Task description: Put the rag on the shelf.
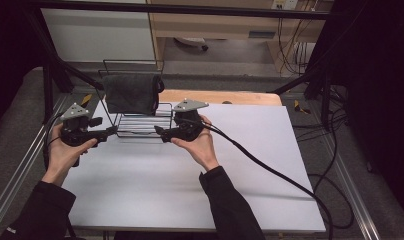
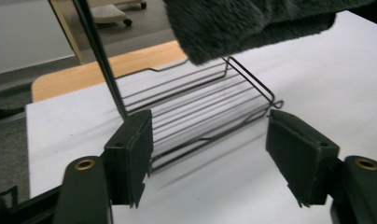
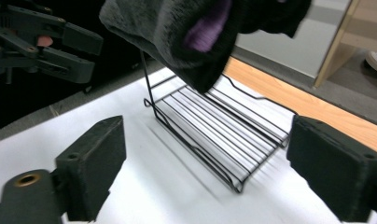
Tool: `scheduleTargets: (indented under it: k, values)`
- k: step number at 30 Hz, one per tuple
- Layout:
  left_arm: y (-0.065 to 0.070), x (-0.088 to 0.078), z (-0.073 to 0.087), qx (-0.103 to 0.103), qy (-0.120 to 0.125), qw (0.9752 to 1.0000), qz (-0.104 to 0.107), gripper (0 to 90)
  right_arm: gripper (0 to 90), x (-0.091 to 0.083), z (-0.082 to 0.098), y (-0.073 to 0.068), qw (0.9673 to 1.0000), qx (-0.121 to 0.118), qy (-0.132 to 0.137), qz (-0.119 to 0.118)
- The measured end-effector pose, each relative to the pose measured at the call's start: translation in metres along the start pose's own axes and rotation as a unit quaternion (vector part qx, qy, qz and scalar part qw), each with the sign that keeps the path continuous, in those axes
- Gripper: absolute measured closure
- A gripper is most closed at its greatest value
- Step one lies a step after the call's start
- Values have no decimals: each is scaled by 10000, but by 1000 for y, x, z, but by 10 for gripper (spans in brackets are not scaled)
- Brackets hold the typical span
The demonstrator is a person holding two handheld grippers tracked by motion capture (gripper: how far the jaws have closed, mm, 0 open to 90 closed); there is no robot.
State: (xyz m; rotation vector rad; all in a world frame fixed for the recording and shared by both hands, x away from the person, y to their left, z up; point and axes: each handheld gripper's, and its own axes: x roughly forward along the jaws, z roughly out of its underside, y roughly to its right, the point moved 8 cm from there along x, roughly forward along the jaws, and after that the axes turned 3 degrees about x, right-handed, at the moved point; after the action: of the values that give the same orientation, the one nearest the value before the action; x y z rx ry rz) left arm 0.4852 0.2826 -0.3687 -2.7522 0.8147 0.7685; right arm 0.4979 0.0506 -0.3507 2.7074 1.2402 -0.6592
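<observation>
The desk is the biggest thing here, a broad white sheet laid over a wooden top whose pale edge shows along the far side. Toward its far left stands a black wire rack, a low shelf of thin parallel bars with a taller wire frame rising behind it. Draped over that frame hangs a dark grey towel, thick and fuzzy, folded so that it falls in a squarish flap above the shelf without touching the bars below.

In the left gripper view the towel is cut off at the top edge, so its full shape cannot be told; in the right gripper view a purplish patch shows inside a fold of the towel, and what it is I cannot make out. The rack's bars are slightly smeared with blur.

The left gripper sits just beside the rack's left end, the right gripper at its right end, each in a hand coming up from dark sleeves. Both pairs of jaws stand wide apart with nothing between them; the pads touch neither wire nor cloth.

A thick black cable trails from the right gripper across the desk and off its right side. Black frame struts and loose cables stand around the desk on the grey floor.
</observation>
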Motion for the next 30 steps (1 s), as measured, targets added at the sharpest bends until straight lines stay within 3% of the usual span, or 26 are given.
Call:
scheduleTargets:
  k: [17,25,30]
  values:
    - [50,9,17,189,-193,9986,450,78,18,-85,37,38,9991,182,-225,312]
    - [71,14,28,301,-170,9978,573,65,8,-121,69,61,9984,382,-228,339]
    - [86,20,41,358,-186,9970,668,71,8,-137,100,75,9979,507,-304,269]
